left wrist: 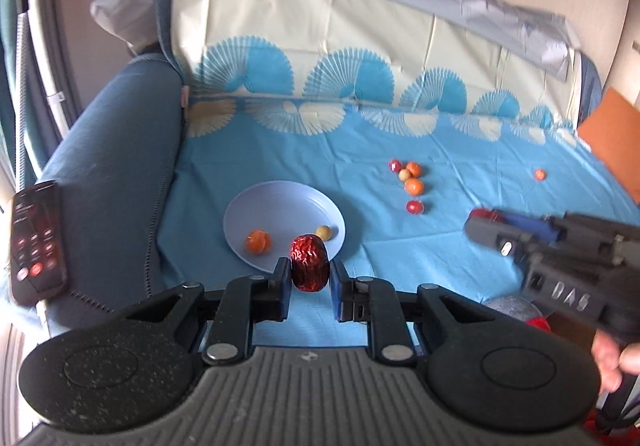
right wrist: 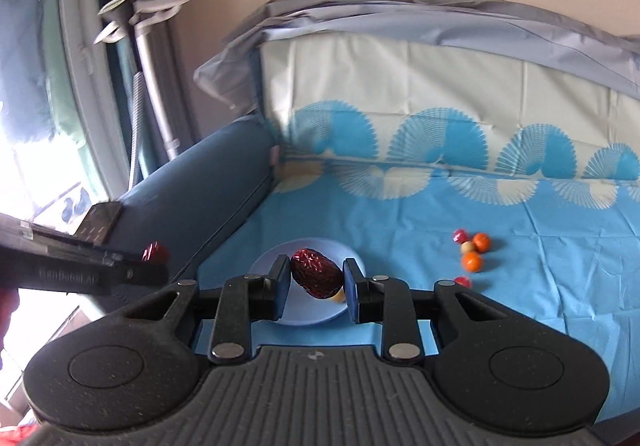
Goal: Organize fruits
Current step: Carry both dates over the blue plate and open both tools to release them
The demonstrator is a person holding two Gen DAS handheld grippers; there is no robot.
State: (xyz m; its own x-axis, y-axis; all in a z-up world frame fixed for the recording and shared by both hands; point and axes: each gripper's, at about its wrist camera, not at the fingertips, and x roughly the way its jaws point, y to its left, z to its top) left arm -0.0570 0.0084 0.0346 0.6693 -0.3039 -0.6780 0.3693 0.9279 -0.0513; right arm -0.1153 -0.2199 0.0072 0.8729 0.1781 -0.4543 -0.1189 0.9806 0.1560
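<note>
My left gripper [left wrist: 311,278] is shut on a wrinkled dark red date [left wrist: 310,263], held just in front of the near rim of a pale blue plate [left wrist: 276,212]. The plate holds an orange fruit [left wrist: 258,241] and a small yellow fruit [left wrist: 323,232]. My right gripper [right wrist: 316,282] is shut on a second red date [right wrist: 316,273], held over the same plate [right wrist: 272,266]. The right gripper also shows at the right of the left wrist view [left wrist: 486,224]. The left gripper's date [right wrist: 155,252] shows at the left of the right wrist view.
Several small loose fruits [left wrist: 410,184] lie on the blue sheet right of the plate, also in the right wrist view [right wrist: 470,252]. One orange fruit [left wrist: 540,174] lies farther right. A padded blue armrest [left wrist: 112,174] with a phone [left wrist: 37,242] borders the left.
</note>
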